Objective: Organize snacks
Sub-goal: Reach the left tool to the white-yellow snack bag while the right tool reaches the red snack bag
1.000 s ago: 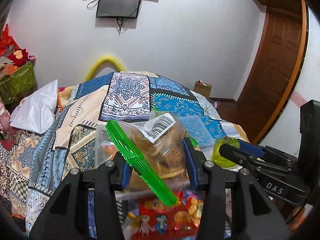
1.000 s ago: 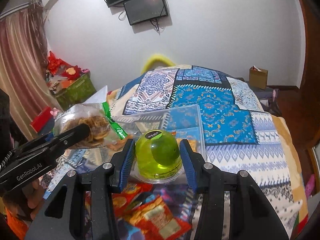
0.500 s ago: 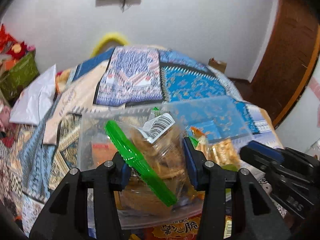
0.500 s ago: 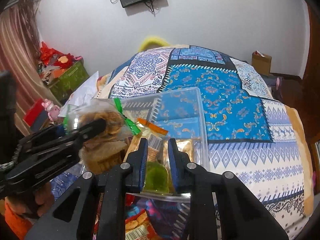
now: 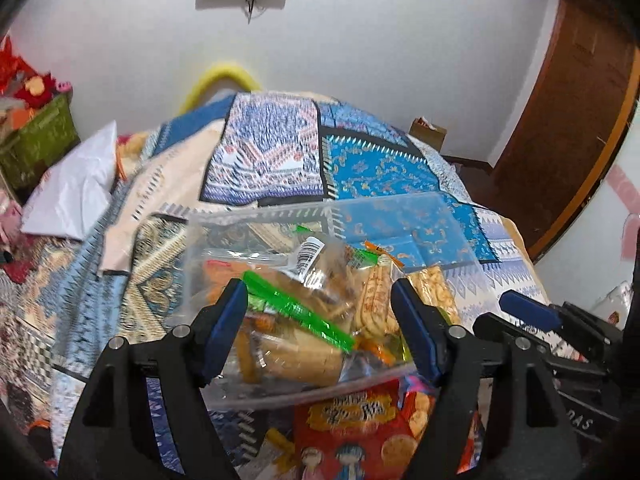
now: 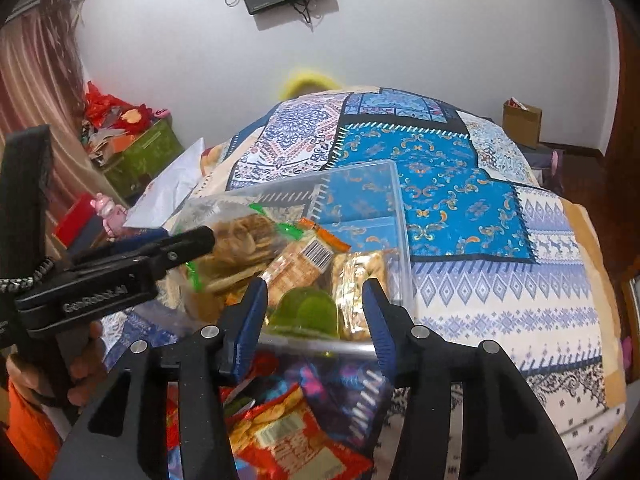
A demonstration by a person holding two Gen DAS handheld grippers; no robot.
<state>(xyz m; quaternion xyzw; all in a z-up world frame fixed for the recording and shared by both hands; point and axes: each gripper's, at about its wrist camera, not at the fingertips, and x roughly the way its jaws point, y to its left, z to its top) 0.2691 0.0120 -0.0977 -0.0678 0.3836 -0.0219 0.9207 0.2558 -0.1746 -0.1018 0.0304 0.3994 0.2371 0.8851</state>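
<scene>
At left of the left wrist view, a white pillow (image 5: 76,188) lies on the patchwork quilt (image 5: 376,168). At centre, the left gripper (image 5: 318,314) stands spread wide, released, around a crinkled clear bag (image 5: 296,308) of fried chips; its green zip strip (image 5: 296,312) runs from upper left down to lower right. The bag lies in a clear plastic bin (image 5: 404,216) with other packets. Below, a glossy red cracker pack (image 5: 360,428) lies flat. In the right wrist view, the right gripper (image 6: 314,320) is likewise open, empty, its blue ribbed pads (image 6: 248,320) flanking a domed green jelly cup (image 6: 306,310) inside the bin's near wall.
</scene>
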